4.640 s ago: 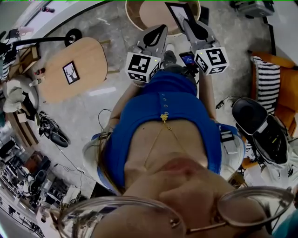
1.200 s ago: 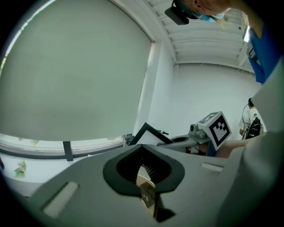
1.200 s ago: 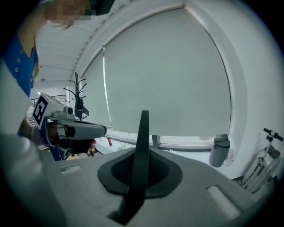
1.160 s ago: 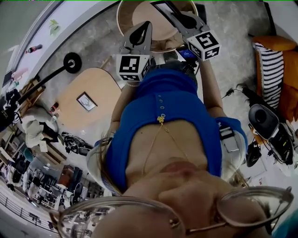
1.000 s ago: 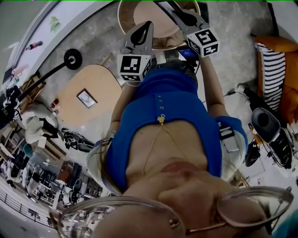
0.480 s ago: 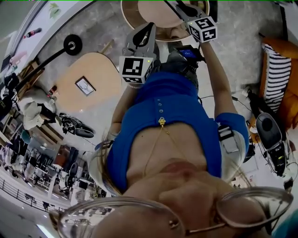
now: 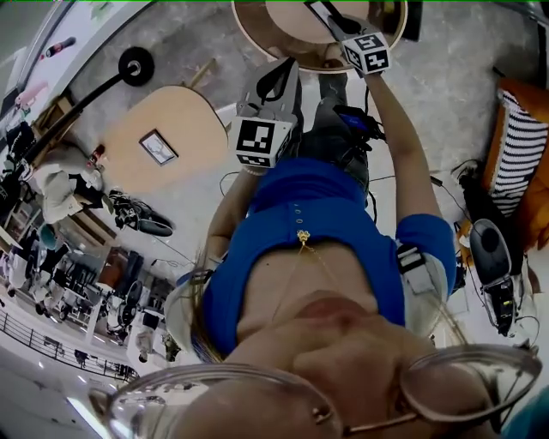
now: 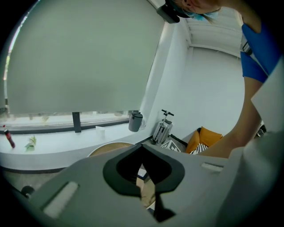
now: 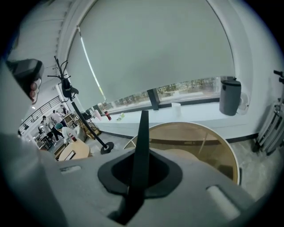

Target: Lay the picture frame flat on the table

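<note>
In the head view my right gripper (image 7: 337,21) is shut on the black picture frame (image 7: 321,9), held over the round wooden table (image 7: 257,26) at the top edge. From the right gripper view the frame (image 9: 142,133) appears edge-on as a thin black strip, nearly upright, clamped in my right gripper (image 9: 141,156) above the round table (image 9: 199,139). My left gripper (image 7: 286,69) hangs lower left of it by the table's near rim, jaws together and nothing in them. The left gripper view shows my left gripper (image 8: 143,148) with its jaws meeting.
A second, oval wooden table (image 7: 184,116) at the left carries a small framed picture (image 7: 159,147). A black lamp stand (image 7: 135,64) is behind it. An orange chair with a striped cushion (image 7: 520,129) is at the right. A grey bin (image 9: 230,102) and a suitcase (image 8: 163,128) stand by the window wall.
Both grippers have sunk toward the round table, the right one further, with the frame still in its jaws. The right arm is stretched out more.
</note>
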A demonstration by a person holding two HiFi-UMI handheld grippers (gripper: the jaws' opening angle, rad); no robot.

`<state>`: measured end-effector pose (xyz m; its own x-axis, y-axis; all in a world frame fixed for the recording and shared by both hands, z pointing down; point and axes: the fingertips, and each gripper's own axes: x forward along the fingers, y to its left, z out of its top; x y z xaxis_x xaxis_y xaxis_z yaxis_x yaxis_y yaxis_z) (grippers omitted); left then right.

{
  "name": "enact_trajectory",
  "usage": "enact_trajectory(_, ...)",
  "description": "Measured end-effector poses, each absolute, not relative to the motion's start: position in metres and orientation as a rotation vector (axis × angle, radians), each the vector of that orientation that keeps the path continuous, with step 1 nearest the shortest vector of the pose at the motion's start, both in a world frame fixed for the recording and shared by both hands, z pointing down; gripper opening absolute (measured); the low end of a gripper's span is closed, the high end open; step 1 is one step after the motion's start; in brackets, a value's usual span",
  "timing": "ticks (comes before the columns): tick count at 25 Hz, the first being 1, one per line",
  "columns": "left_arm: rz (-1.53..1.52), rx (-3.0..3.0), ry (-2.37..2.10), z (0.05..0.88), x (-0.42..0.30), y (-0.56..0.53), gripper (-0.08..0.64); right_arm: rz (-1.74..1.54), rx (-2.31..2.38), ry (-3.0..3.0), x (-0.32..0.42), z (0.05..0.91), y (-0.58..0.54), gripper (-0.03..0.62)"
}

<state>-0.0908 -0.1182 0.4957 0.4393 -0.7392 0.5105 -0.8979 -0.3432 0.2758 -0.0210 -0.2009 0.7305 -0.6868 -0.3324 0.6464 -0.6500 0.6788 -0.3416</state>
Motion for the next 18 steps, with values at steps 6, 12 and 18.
enact_trajectory(6, 0.399, 2.190, -1.288, 0.523, -0.075, -0.119, 0.002, 0.843, 0.792, -2.273, -0.023, 0.784, -0.202, 0.020)
enact_trajectory(12, 0.368, 2.173, -1.261, 0.550, -0.071, -0.118, 0.002, 0.929, 0.812, -2.242, -0.025, 0.830, -0.192, 0.018)
enact_trajectory(18, 0.393, 2.111, -1.269, 0.578, -0.085, -0.109, 0.002, 1.040, 0.811, -2.227, -0.030, 0.865, -0.178, 0.018)
